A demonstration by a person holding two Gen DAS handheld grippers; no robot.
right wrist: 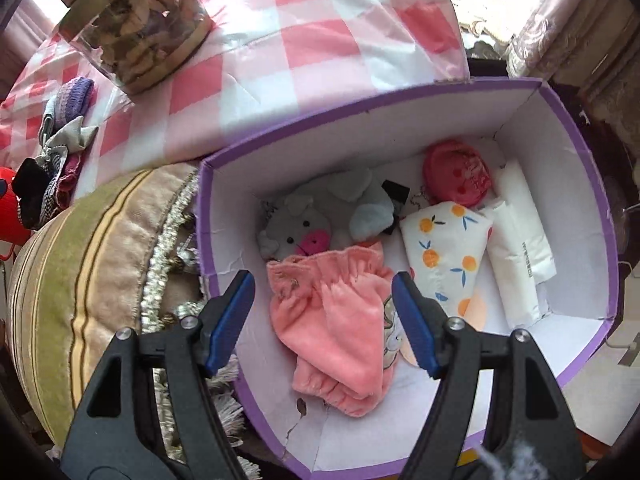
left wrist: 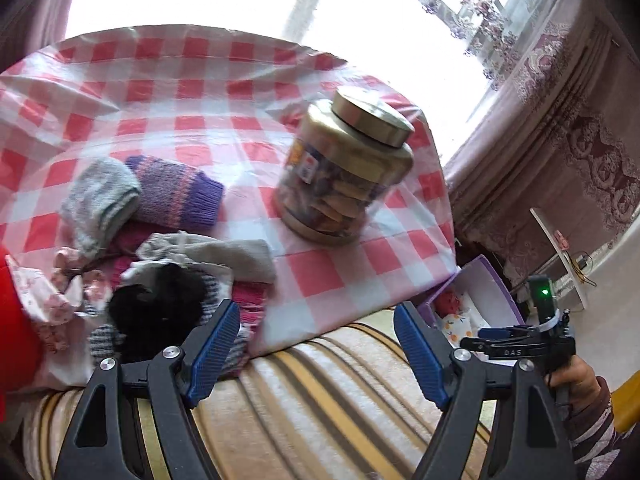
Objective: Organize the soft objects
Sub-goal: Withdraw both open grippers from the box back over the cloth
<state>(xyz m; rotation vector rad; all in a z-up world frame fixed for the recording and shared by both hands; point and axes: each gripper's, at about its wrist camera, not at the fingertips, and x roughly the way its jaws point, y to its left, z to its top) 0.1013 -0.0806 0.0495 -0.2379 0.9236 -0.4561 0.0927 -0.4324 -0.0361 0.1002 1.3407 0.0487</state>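
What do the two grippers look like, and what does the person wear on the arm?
Each gripper, left and right, has black triangular arms with silver screws and blue ribbed pads. The right one carries a black unit with a green light. The sleeve is striped, dark and pale.

I see a red and white checked cloth (left wrist: 192,120) and a purple striped sock (left wrist: 176,192). My box (right wrist: 576,128) has purple walls, a pink cloth (right wrist: 332,320) and a grey toy (right wrist: 320,216).

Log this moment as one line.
left gripper: open, empty | right gripper: open over pink cloth in purple box | sock pile: on table
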